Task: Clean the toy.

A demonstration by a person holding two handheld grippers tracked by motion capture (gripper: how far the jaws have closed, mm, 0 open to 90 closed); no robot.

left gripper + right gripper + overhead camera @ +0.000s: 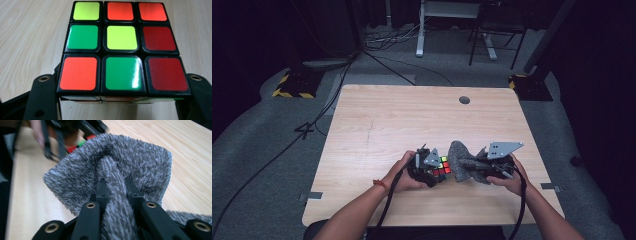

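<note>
A colourful puzzle cube (441,168) (122,47) with black edges is held just above the wooden table (412,120), near its front middle. My left gripper (432,172) (120,100) is shut on it, one jaw on each side of the cube. Its top face shows yellow, green, orange and dark red squares. A fuzzy grey cloth (459,161) (110,170) is bunched up right of the cube. My right gripper (469,167) (113,187) is shut on a fold of the cloth, and the rest flares out around the jaws.
A small round grey cap (464,100) sits in the table's far edge. Past the table are desk legs (419,30), cables on the carpet and yellow-black striped stand bases (292,87). The other hand and its gripper (57,137) appear blurred behind the cloth.
</note>
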